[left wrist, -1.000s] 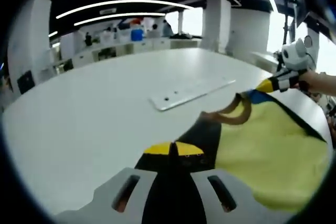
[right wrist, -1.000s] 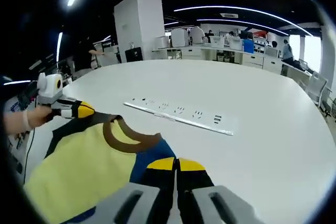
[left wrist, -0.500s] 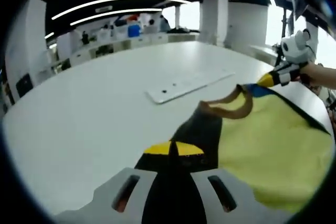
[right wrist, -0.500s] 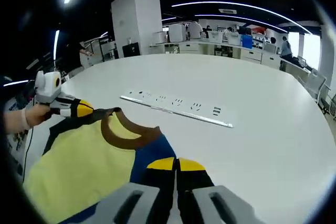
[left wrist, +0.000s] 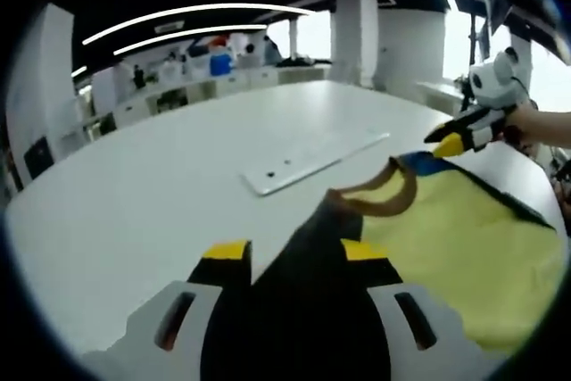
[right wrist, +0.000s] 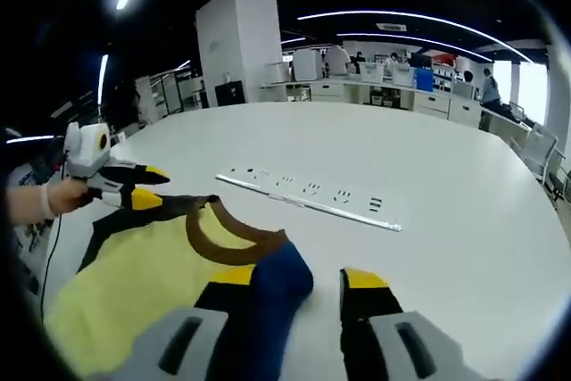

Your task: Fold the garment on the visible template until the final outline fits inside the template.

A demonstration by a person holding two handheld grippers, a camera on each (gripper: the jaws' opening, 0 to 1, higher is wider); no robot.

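Both sets of jaws are spread wide now, nothing pinched. In the left gripper view my left gripper (left wrist: 293, 260) has the garment's (left wrist: 446, 247) black sleeve (left wrist: 308, 256) lying loose between the jaws, running straight away from me toward the brown collar (left wrist: 384, 195). In the right gripper view my right gripper (right wrist: 299, 281) has the blue sleeve (right wrist: 268, 287) draped against the jaw nearer the shirt, yellow body spreading off to that side. Past the collar lies a white strip (right wrist: 312, 200) with small marks, too tiny to read. No brand visible. I can't make out any template outline on the table (right wrist: 428, 176).
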